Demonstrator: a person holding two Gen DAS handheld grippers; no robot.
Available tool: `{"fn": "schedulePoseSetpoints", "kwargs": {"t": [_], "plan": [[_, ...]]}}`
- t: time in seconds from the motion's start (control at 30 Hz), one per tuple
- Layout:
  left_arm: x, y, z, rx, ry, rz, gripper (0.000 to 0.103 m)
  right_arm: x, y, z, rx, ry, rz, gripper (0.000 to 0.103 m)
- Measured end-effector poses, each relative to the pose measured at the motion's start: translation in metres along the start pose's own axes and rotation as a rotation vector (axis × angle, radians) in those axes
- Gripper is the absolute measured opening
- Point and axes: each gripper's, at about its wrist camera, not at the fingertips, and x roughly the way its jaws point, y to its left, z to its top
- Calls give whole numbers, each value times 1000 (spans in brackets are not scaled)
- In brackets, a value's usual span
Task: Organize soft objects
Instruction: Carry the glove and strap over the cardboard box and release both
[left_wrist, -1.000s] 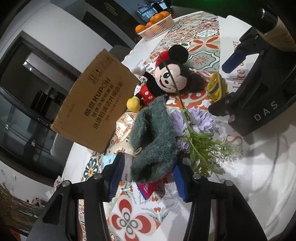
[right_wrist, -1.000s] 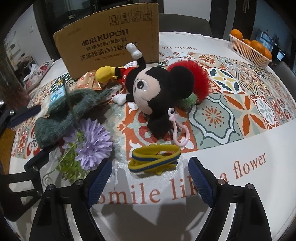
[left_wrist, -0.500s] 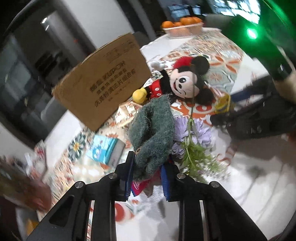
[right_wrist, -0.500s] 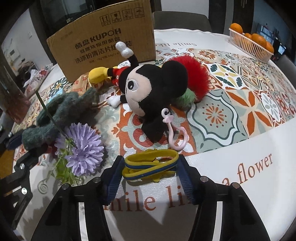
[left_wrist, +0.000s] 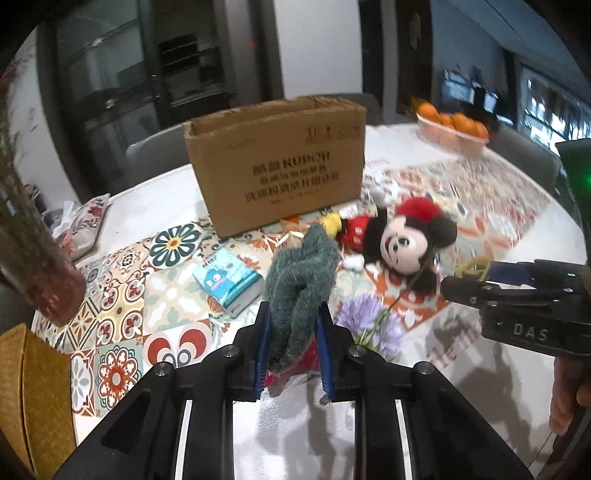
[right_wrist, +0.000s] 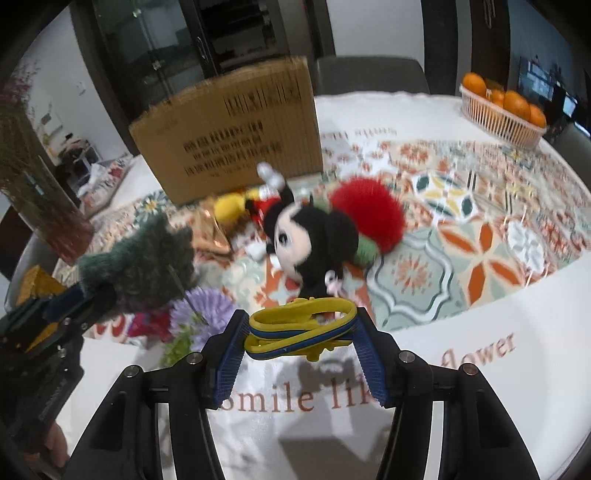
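1. Left gripper (left_wrist: 291, 343): jaws closing, pads already pinching a green knitted hat (left_wrist: 301, 280). Hat stands up betw. the pads, long axis running away from the gripper toward the cardboard box (left_wrist: 277, 166). Looks clear of the table.
2. Cardboard box: open top, upright, far side of the patterned tablecloth (left_wrist: 122, 280). Lies straight ahead of left gripper, so prob. the nearer of the two to it.
3. Mouse plush (right_wrist: 306, 240): lying on cloth betw. grippers and box, w/ purple flower (right_wrist: 207, 310) just in front. Untouched.
4. Right gripper (right_wrist: 301, 343): medium gap, clamped on a yellow-blue band (right_wrist: 299, 328), band's long axis crosswise pad to pad. Box ahead and to its left, plush in the way.
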Motion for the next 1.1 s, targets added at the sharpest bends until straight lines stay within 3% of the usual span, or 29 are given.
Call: {"fn": "schedulePoseSetpoints", "kwargs": {"t": [0.53, 1.1], "plan": [[-54, 2, 36, -165, -149, 27, 17, -58, 9, 44, -86, -167, 102, 58], [-85, 15, 95, -210, -314, 71, 17, -81, 26, 109, -135, -295, 220, 58]]}}
